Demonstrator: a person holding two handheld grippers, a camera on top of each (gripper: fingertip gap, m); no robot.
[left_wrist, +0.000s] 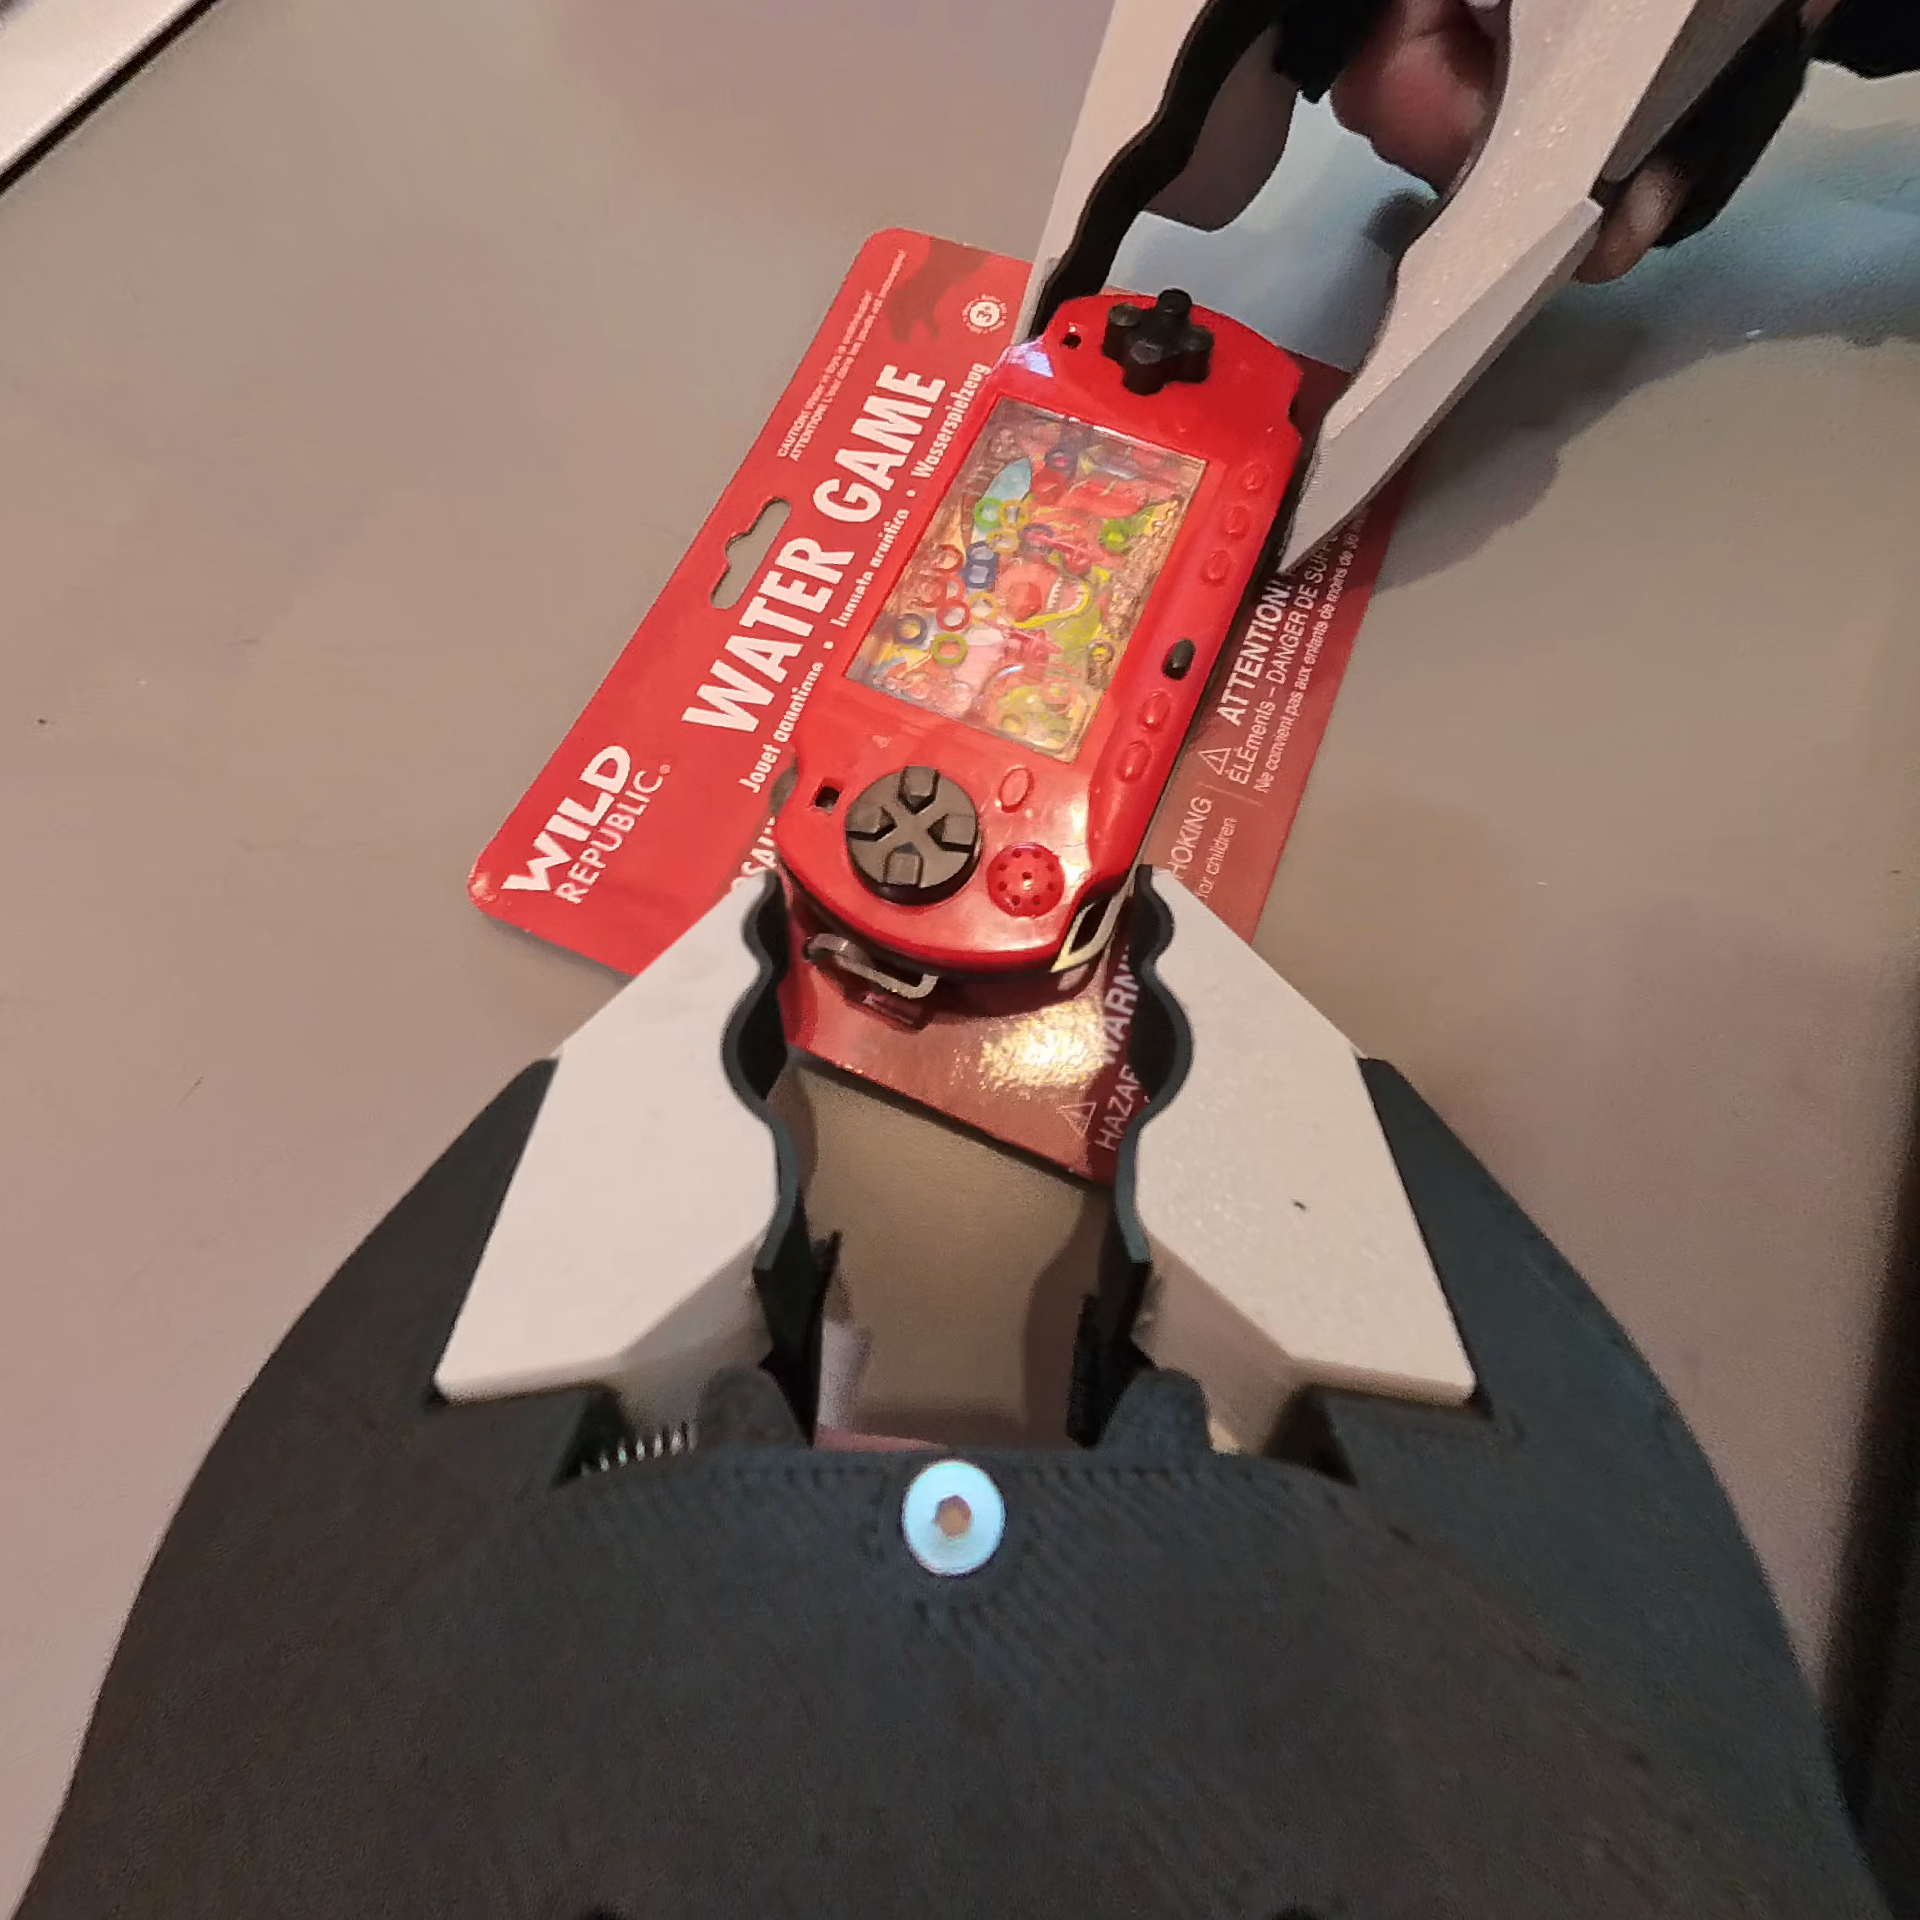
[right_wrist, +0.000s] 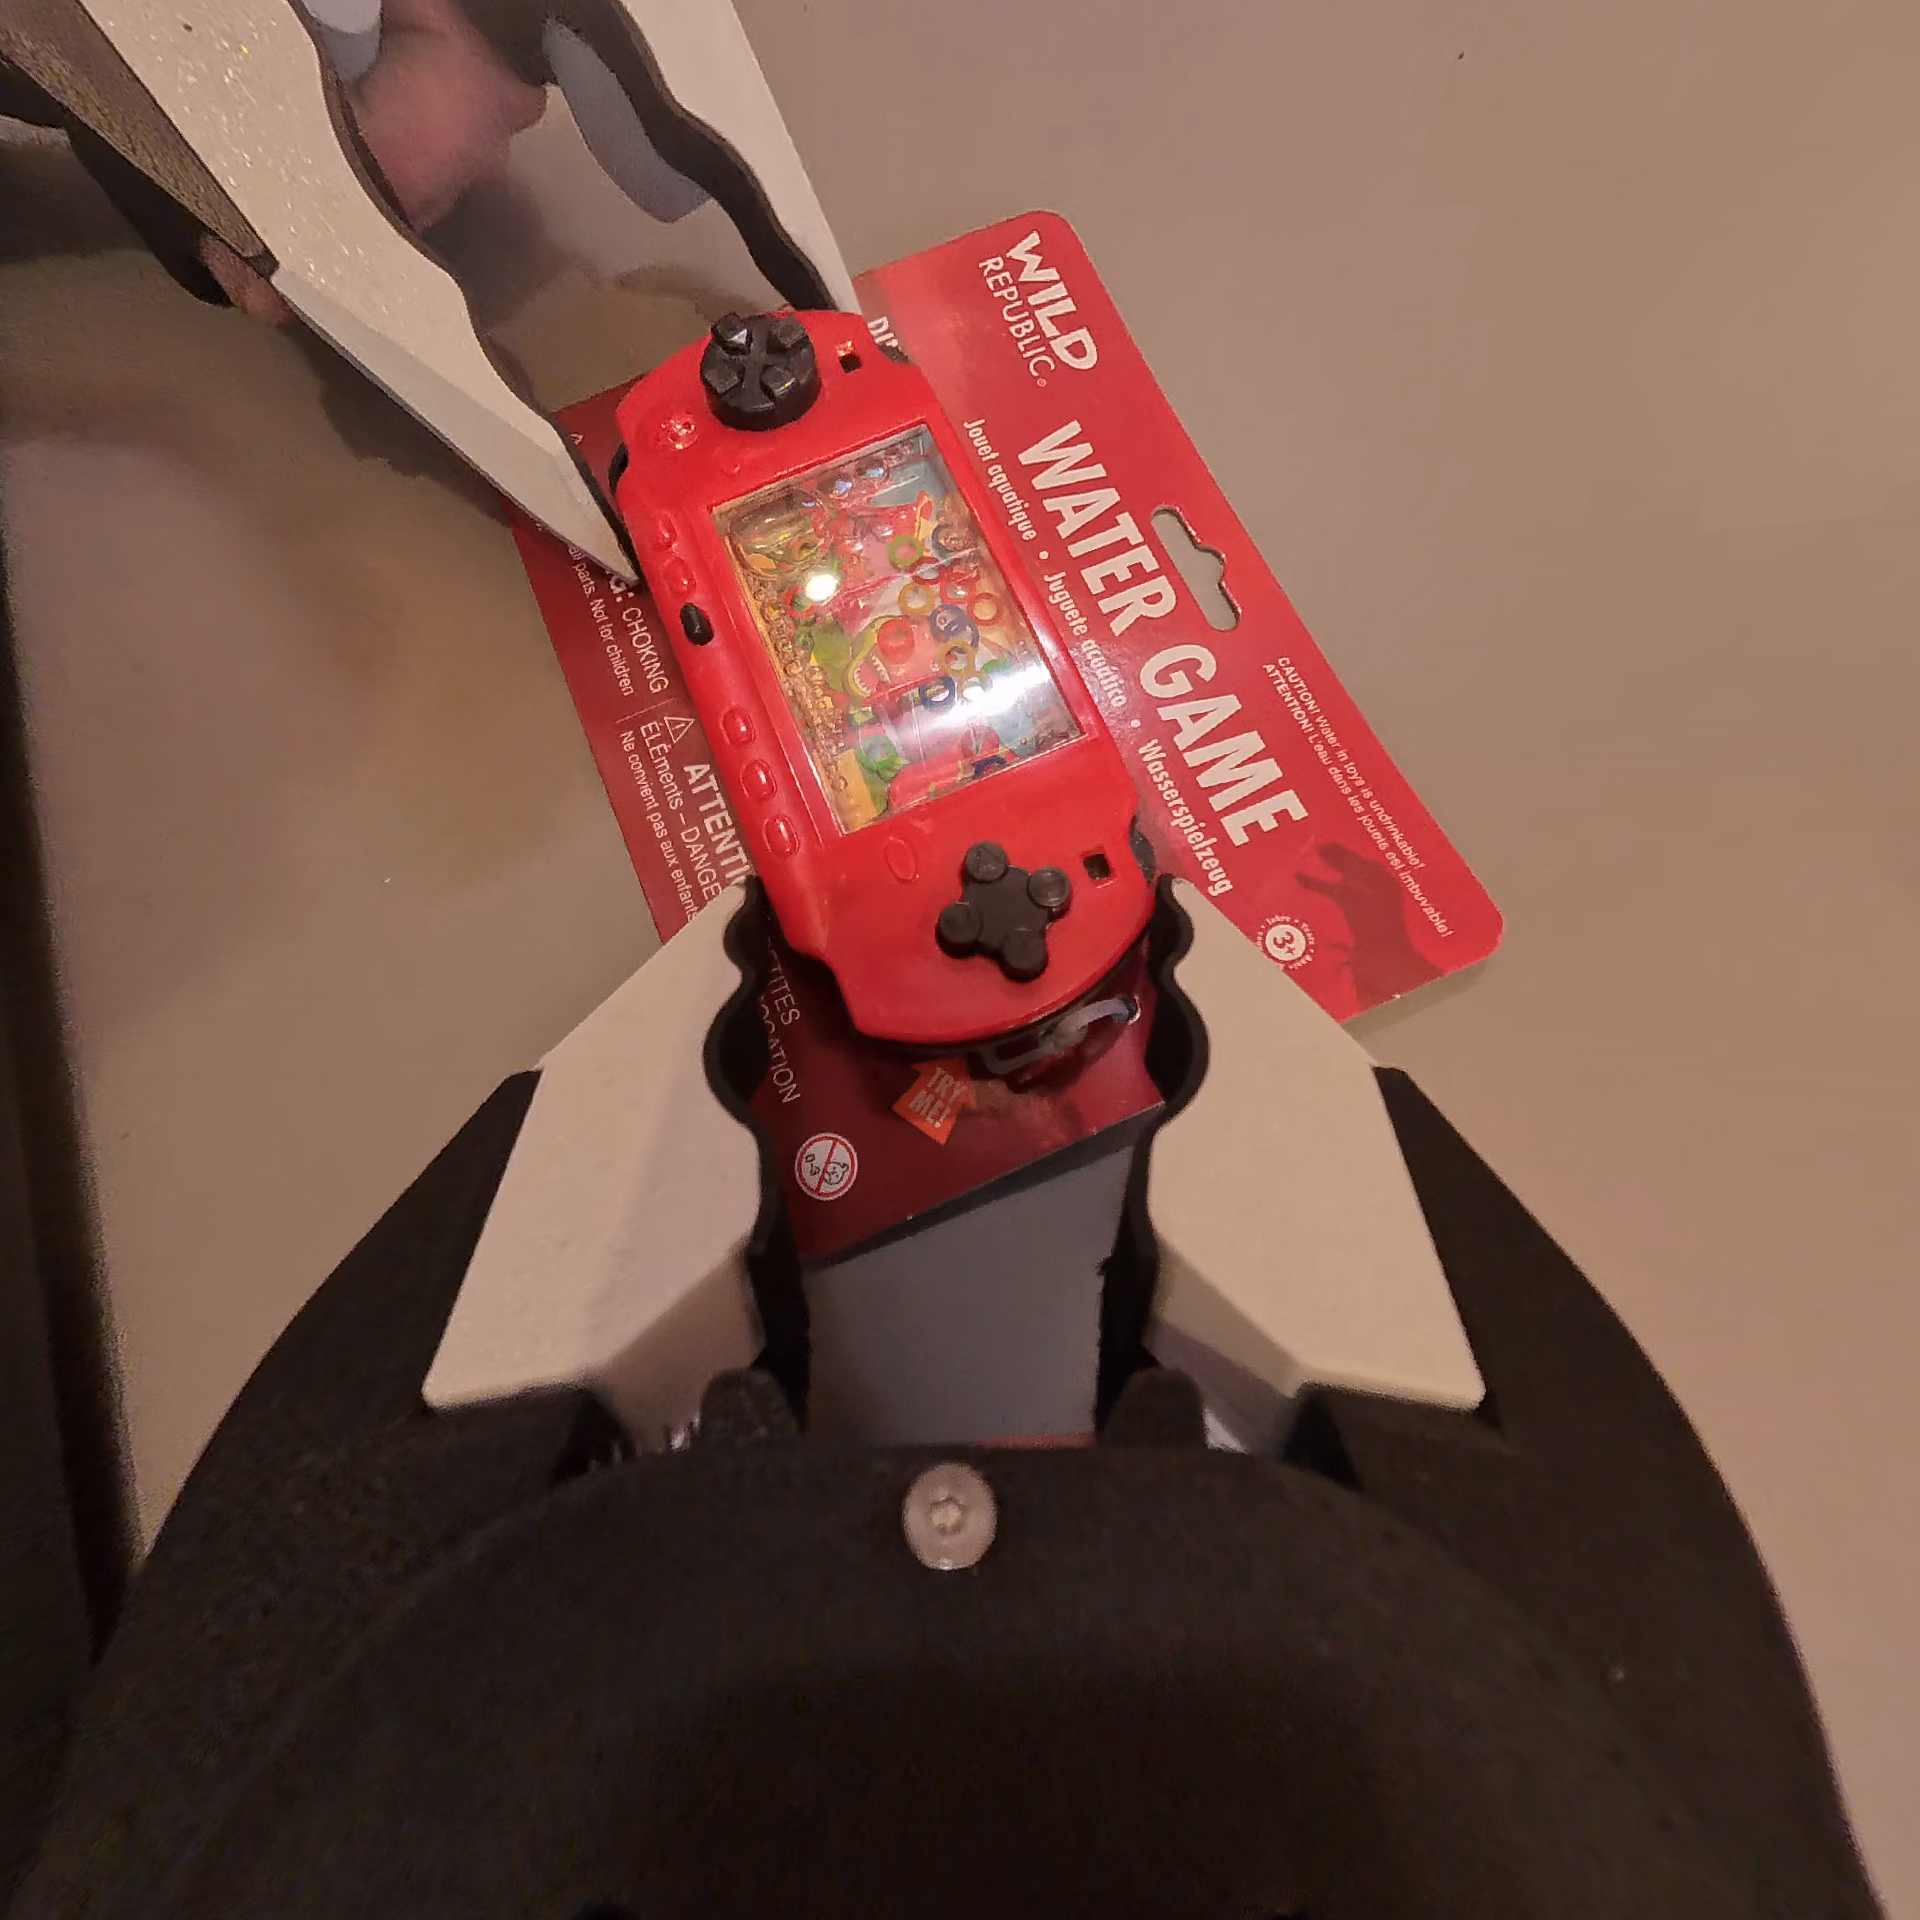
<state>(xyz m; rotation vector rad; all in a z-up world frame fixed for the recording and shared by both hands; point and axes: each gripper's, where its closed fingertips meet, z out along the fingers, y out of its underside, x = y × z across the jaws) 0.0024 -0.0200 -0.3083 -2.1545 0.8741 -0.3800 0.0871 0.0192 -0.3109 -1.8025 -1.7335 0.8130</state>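
The left gripper (left_wrist: 951, 883) is closed on the near end of a red handheld toy console (left_wrist: 1023, 644), one fingertip against each side of the end carrying the round black pad (left_wrist: 912, 833). The console is fixed to a red printed backing card (left_wrist: 665, 717), which lies flat on a grey tabletop (left_wrist: 312, 468). At the console's centre is a clear window (left_wrist: 1023, 582) containing small coloured rings. At the console's far end, the right gripper (right_wrist: 956, 883) is closed on the end carrying the black cross-shaped button (right_wrist: 1003, 925), fingertips touching both sides. Behind that gripper, part of a gloved hand (left_wrist: 1683, 177) is visible.
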